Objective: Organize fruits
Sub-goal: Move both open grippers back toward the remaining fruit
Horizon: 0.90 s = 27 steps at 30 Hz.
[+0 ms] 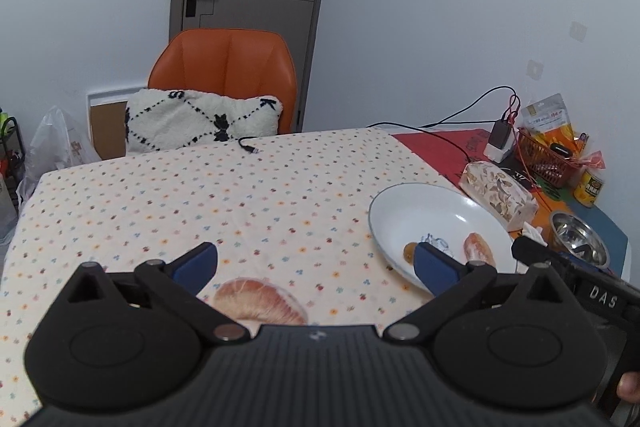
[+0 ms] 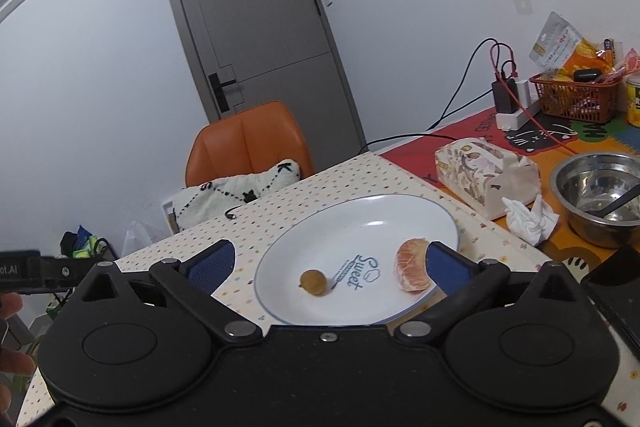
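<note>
Presumably the pale pink peeled pomelo segment [image 1: 260, 301] on the dotted tablecloth [image 1: 160, 195] goes next; left gripper [image 1: 316, 265], spread and empty, should straddle it squarely, pinch gently, then lift toward the white round plate [image 1: 400, 203]; right gripper [image 2: 328, 263] hangs spread.

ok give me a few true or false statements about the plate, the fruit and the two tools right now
1. The white round plate holds a peeled orange citrus segment and a small round brown fruit. True.
2. The left tool is shut on a fruit. False: its jaws stand wide open and empty.
3. A large pink peeled pomelo piece lies on the dotted tablecloth, outside the plate. True.
4. The round steel bowl sits on the plate. False: it stands apart on the colourful mat, right of the plate.
5. The right tool grips the citrus segment. False: it is open, and the segment rests on the plate.
</note>
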Available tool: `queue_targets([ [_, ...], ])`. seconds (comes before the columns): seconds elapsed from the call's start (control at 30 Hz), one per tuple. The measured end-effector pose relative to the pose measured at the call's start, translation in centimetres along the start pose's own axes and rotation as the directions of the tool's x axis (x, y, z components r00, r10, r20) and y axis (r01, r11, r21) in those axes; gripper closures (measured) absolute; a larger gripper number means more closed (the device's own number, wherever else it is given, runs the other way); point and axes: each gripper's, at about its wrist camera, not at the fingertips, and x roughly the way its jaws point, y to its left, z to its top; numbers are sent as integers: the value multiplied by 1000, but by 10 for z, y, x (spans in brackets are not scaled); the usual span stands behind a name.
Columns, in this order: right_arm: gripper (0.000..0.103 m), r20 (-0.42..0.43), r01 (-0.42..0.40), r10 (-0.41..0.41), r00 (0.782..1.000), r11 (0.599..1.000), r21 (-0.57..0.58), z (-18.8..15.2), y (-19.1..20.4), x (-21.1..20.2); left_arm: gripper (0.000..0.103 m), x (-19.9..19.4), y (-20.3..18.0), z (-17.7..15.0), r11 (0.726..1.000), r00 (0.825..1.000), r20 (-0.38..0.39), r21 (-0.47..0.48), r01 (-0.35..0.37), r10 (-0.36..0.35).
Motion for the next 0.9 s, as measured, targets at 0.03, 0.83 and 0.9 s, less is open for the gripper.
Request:
queue_targets([
  [0.03, 0, 3, -2, 2, 1000, 1000, 0, 0, 1, -1, 0, -2, 2, -1, 1000, 1000, -1, -2, -2, 2],
  [0.83, 0, -97, -115, 110, 989, 992, -45, -19, 39, -2, 0, -38, 65, -59, 994, 996, -27, -68, -85, 83],
  [0.9, 0, -106, -111, 105, 989, 993, -52, -21, 42, 0, 0, -39, 70, -64, 993, 995, -29, -70, -99, 97],
])
